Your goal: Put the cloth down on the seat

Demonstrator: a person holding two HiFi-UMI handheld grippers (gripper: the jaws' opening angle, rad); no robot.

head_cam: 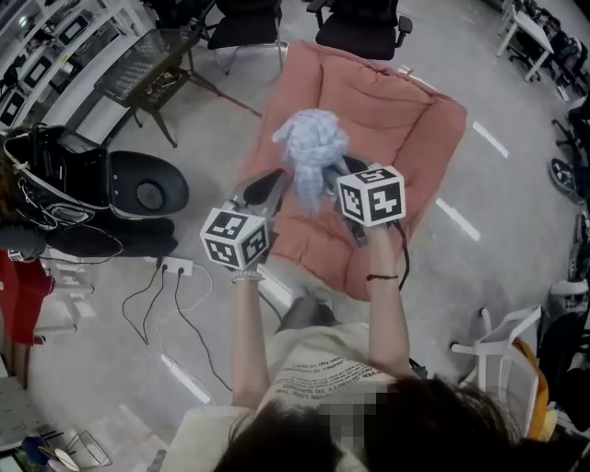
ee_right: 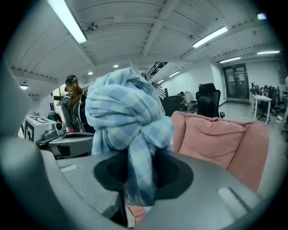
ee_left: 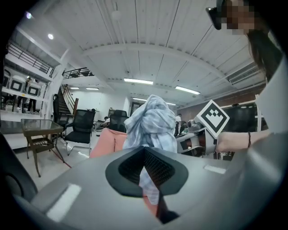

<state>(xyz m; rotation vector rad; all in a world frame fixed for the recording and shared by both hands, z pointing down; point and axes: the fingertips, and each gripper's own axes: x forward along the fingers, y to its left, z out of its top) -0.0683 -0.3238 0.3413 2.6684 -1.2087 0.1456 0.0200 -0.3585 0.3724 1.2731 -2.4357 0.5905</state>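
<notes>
A bundled, knotted light-blue checked cloth (head_cam: 312, 152) hangs in the air above a pink cushioned seat (head_cam: 406, 120). Both grippers hold it from below. My left gripper (head_cam: 275, 187) is shut on a hanging tail of the cloth (ee_left: 150, 121), seen pinched between the jaws of that left gripper (ee_left: 145, 158). My right gripper (head_cam: 339, 175) is shut on another tail beneath the knot (ee_right: 128, 112), which fills the middle of the right gripper view above the right gripper (ee_right: 139, 168). The pink seat (ee_right: 216, 139) lies behind the cloth, to the right.
Black office chairs (head_cam: 359, 28) stand beyond the seat. A glass-topped side table (head_cam: 152, 64) is at the far left, a black bag and round black stool (head_cam: 138, 189) at the left. A power strip with cables (head_cam: 175, 267) lies on the floor. A white chair (head_cam: 512, 355) stands at the lower right.
</notes>
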